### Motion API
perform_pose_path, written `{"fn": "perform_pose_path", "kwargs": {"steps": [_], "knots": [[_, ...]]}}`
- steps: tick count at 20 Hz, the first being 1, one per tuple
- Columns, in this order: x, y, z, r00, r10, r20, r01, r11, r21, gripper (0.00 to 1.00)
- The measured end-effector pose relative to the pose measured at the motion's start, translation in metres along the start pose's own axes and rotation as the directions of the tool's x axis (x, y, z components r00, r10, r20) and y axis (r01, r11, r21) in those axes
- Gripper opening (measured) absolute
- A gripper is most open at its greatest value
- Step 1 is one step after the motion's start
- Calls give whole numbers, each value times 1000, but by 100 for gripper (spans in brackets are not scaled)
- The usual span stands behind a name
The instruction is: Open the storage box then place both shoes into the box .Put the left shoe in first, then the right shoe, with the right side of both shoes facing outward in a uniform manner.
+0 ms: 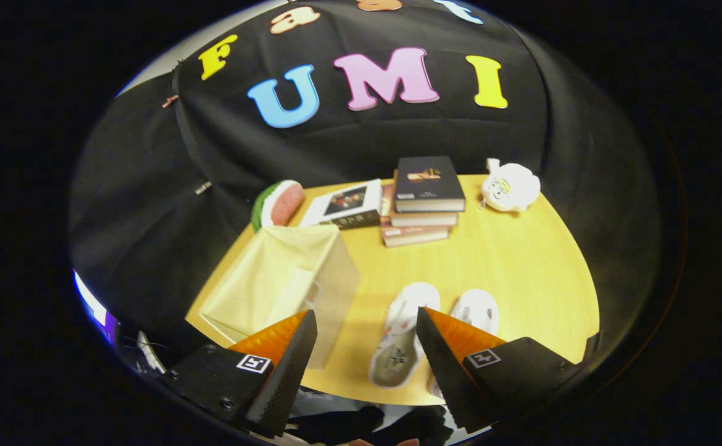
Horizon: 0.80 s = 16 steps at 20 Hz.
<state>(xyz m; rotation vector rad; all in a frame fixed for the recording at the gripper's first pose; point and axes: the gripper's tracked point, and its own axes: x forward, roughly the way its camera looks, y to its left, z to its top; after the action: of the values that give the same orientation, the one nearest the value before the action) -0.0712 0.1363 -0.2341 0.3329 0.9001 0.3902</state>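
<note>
A pale yellow storage box (286,279) with a translucent front stands on the wooden table (509,260), just ahead of my left finger; its lid looks closed. Two white shoes lie side by side to the right of the box, toes pointing away. The left shoe (401,337) sits between my fingers, its heel toward me. The right shoe (477,310) is partly hidden behind my right finger. My gripper (367,319) hovers above the table's near edge, open, with nothing held.
A stack of books (426,198) and a flat book (347,204) lie at the table's far side. A watermelon-slice toy (277,204) sits behind the box. A white plush toy (510,186) rests far right. Bare wood spreads right of the shoes.
</note>
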Motion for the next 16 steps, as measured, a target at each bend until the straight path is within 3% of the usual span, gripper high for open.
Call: {"fn": "perform_pose_path", "kwargs": {"steps": [6, 12, 13, 16], "knots": [[16, -44, -64, 989, -120, -83, 118, 993, -26, 93], [51, -49, -86, 985, -107, -134, 112, 993, 26, 82], [56, -46, -87, 986, -92, -140, 97, 995, 33, 75], [75, -45, -81, 986, -92, -141, 93, 996, -4, 73]]}}
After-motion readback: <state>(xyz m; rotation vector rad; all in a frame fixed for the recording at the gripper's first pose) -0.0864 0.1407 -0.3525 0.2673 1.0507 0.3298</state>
